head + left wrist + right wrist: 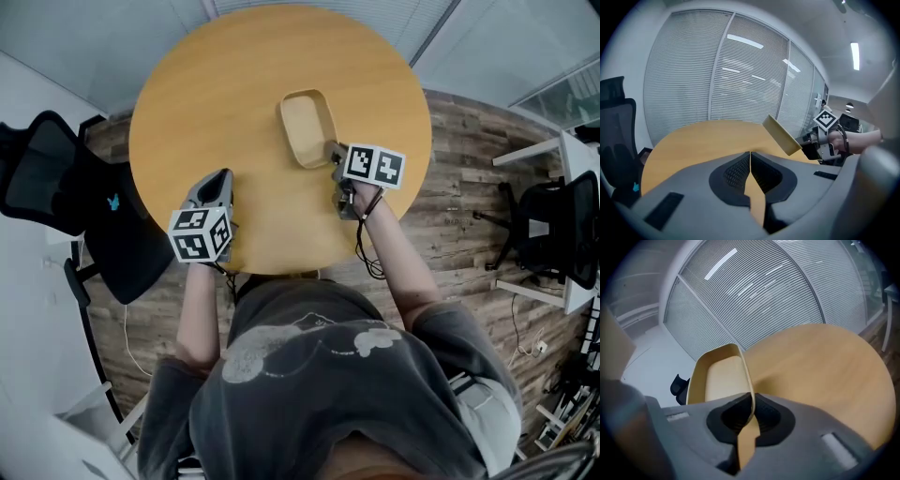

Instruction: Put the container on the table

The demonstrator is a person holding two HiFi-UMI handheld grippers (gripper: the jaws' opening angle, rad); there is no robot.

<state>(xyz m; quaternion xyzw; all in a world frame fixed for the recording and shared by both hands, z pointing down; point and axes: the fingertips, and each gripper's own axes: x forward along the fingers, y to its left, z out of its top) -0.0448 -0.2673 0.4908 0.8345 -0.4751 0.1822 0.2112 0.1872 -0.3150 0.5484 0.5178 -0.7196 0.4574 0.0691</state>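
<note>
A shallow tan container (307, 127) with rounded corners is over the middle of the round wooden table (216, 84). My right gripper (335, 150) is shut on its near rim. In the right gripper view the thin rim (749, 380) runs down between the closed jaws of that gripper (751, 409). From the left gripper view the container (782, 135) looks tilted, and I cannot tell whether it touches the tabletop. My left gripper (221, 178) hovers over the table's near left part, well apart from the container. Its jaws (750, 157) are shut with nothing in them.
A black office chair (42, 173) stands left of the table, and another chair (561, 225) is at the far right beside a white desk (574, 155). Glass walls with blinds (740, 75) lie beyond the table. The table's near edge (281, 267) is close to the person's body.
</note>
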